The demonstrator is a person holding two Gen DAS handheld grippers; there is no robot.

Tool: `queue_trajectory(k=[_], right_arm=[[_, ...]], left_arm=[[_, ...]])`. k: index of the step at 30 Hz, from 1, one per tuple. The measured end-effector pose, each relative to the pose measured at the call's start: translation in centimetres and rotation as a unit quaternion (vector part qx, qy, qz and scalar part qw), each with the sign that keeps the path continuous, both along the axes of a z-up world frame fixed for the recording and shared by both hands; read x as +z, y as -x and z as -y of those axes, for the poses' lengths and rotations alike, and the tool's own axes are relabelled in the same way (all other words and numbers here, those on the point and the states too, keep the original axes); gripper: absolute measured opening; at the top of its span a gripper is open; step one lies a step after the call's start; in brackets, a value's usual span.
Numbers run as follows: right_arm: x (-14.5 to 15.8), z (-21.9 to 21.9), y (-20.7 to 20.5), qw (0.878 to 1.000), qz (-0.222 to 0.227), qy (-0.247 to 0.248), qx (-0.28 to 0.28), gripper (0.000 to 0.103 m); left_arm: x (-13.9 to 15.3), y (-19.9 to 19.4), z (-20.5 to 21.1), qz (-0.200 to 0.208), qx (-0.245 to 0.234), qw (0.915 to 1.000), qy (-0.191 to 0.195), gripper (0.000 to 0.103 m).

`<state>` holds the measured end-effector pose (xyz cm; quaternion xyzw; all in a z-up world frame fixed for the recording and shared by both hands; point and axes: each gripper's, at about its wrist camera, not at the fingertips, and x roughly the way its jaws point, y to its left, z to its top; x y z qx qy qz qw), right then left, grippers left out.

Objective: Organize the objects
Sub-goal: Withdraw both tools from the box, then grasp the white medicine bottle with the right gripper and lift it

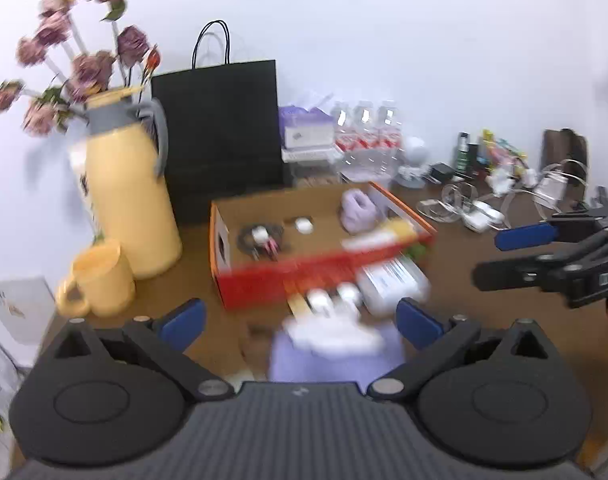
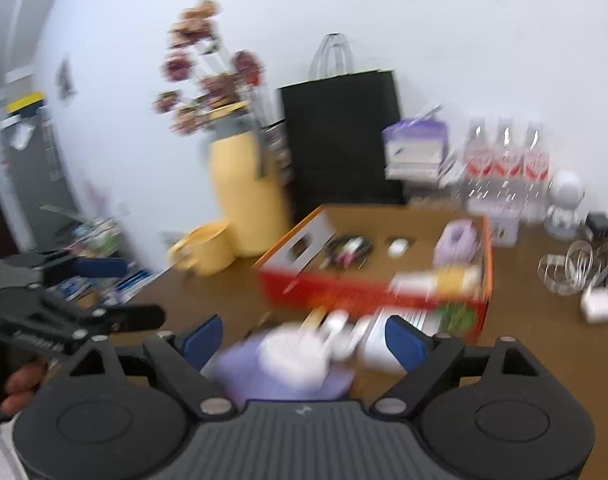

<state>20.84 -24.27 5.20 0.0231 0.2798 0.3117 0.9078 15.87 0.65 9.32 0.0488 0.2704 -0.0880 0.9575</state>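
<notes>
Both views are smearing with motion blur; small detail is unreadable.

Left gripper (image 1: 299,322): jaws are standing wide apart, blue pads clear of everything, nothing between them but open air above the desk. Right gripper (image 2: 304,338): jaws are likewise spread, holding nothing. Each gripper is showing in the other's view, off to the side and apart from the clutter.

The orange box (image 1: 263,284) is sitting on the brown desk (image 1: 484,320), open side up, its long axis running left-near to right-far in the left view, 1 short end with a cut-out facing the yellow jug (image 1: 131,200). Inside it are lying a coiled cable (image 1: 259,238), a small white case (image 1: 304,225) and a lilac roll (image 1: 358,210). It appears to be serving as the collecting tray, which would explain why small items are grouped there.

Just in front of the box, a blurred heap is lying: a lilac cloth (image 1: 332,364) with white pieces (image 1: 332,336) on top, plus a white packet (image 1: 396,286) against the box's front wall. These probably are waiting to be sorted. Their orientation cannot be told through the blur.

A yellow mug (image 1: 99,280) is standing beside the jug, handle toward the camera's left.
</notes>
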Motion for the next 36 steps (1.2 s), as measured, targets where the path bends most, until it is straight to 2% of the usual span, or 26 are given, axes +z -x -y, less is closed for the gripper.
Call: queue_trajectory(k=[3,7,11,15,18,22,24,26,29,30,32,36], right_arm=[[-0.5,1.7,6.3,1.0,0.014,0.015,0.013,0.088],[-1.3,3.1,12.4,0.997,0.038,0.068,0.02,0.094],[-3.5,3.4,15.8,0.997,0.025,0.074,-0.005,0.094],[-4.7,3.3,17.3,0.996,0.017,0.079,-0.032,0.094],[-4.6,3.6,17.5,0.993,0.033,0.093,-0.063,0.094],[-4.5,3.3,15.0,0.989,0.062,0.094,-0.097,0.094],[-4.7,2.5,12.5,0.985,0.076,0.099,-0.117,0.094],[-5.2,1.5,9.3,0.987,0.077,0.092,-0.109,0.094],[-6.1,-0.5,4.0,0.987,0.072,0.087,-0.114,0.093],[-6.5,-1.2,2.2,0.986,0.076,0.091,-0.118,0.093],[-7.4,-2.4,-2.0,0.985,0.07,0.097,-0.127,0.093],[-9.5,-3.8,-8.0,0.984,0.031,0.104,-0.14,0.085]], left_arm=[[-2.0,5.7,0.2,-0.005,-0.019,0.9998,0.009,0.103],[-3.6,11.2,-0.6,-0.008,-0.021,0.9996,0.016,0.103],[-4.4,13.3,-1.4,-0.004,0.013,0.9983,0.057,0.103],[-5.0,14.2,-2.0,0.002,0.014,0.9977,0.066,0.103],[-5.9,13.3,-2.4,-0.004,0.017,0.998,0.061,0.103],[-6.7,9.9,-2.2,0.003,0.027,0.9989,0.039,0.103],[-6.6,6.9,-1.9,0.011,0.021,0.9987,0.045,0.103],[-6.6,2.6,-1.2,0.003,0.008,0.998,0.062,0.103],[-7.1,-4.0,0.3,-0.022,-0.017,0.9979,0.059,0.1],[-7.4,-6.2,0.8,-0.032,-0.025,0.9976,0.055,0.097],[-8.1,-10.9,1.7,-0.059,-0.016,0.9974,0.039,0.074],[-10.0,-18.0,2.5,-0.092,0.017,0.9956,-0.002,0.063]])
